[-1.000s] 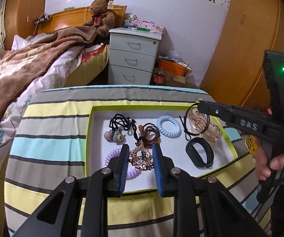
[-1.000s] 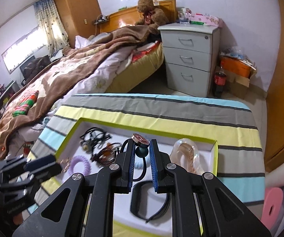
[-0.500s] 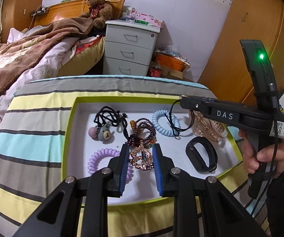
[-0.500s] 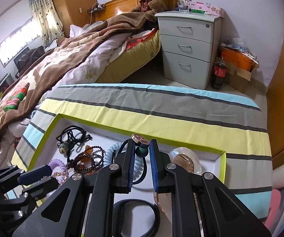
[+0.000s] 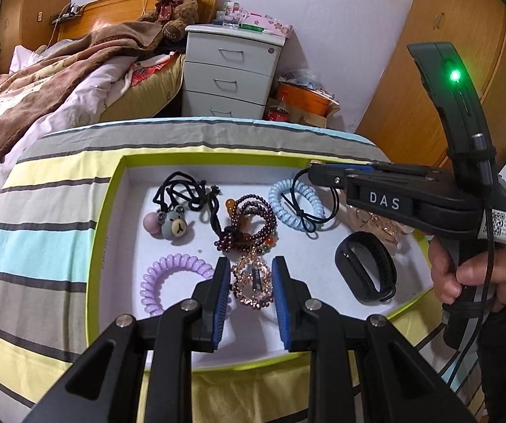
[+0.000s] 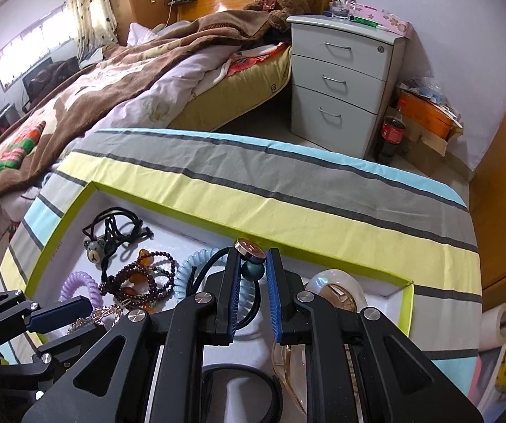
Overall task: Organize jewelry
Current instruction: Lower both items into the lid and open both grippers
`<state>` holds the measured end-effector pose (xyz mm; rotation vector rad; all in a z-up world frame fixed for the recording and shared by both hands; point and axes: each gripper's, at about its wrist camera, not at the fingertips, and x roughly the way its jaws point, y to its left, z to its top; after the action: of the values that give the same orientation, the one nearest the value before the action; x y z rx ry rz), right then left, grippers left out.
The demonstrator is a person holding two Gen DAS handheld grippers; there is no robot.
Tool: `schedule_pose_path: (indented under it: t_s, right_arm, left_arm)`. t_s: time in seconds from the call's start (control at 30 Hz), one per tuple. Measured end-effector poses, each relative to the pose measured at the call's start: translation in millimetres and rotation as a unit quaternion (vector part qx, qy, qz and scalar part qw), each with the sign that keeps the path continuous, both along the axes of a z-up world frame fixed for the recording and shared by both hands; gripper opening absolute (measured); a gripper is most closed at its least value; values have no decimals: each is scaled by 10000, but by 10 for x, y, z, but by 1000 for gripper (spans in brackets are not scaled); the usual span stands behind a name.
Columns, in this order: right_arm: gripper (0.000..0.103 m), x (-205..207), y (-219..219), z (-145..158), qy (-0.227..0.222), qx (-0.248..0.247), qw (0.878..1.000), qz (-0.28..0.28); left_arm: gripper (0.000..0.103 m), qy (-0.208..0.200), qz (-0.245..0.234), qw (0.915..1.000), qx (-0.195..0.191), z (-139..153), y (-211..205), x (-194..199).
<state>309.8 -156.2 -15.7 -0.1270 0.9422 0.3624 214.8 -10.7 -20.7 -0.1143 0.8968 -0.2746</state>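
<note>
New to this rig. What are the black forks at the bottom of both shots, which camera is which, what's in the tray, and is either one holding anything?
No robot here: a person carries a handheld two-finger gripper in each hand, and each has a fisheye camera looking along its fingers. The forks are those fingers.

The left wrist view shows the left gripper low in frame, its blue pads on either side of a gold beaded bracelet; contact is unclear. The right gripper enters from the right.

The right wrist view shows the right gripper pinching a black hair tie by its teal bead.

A green-edged tray on a striped cloth holds a bear hair tie, dark bead bracelets, blue and purple coil ties, and a black band.
</note>
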Motion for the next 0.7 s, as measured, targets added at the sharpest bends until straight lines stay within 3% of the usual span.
schedule_pose_path:
  t_s: [0.63, 0.7]
  right_arm:
    - [15, 11, 52, -23, -16, -174, 9998, 13]
    - [15, 13, 50, -24, -15, -173, 9998, 16]
  left_arm:
    - [26, 166, 27, 9999, -26, -65, -10, 45]
    - [31, 135, 25, 9999, -32, -53, -9, 40]
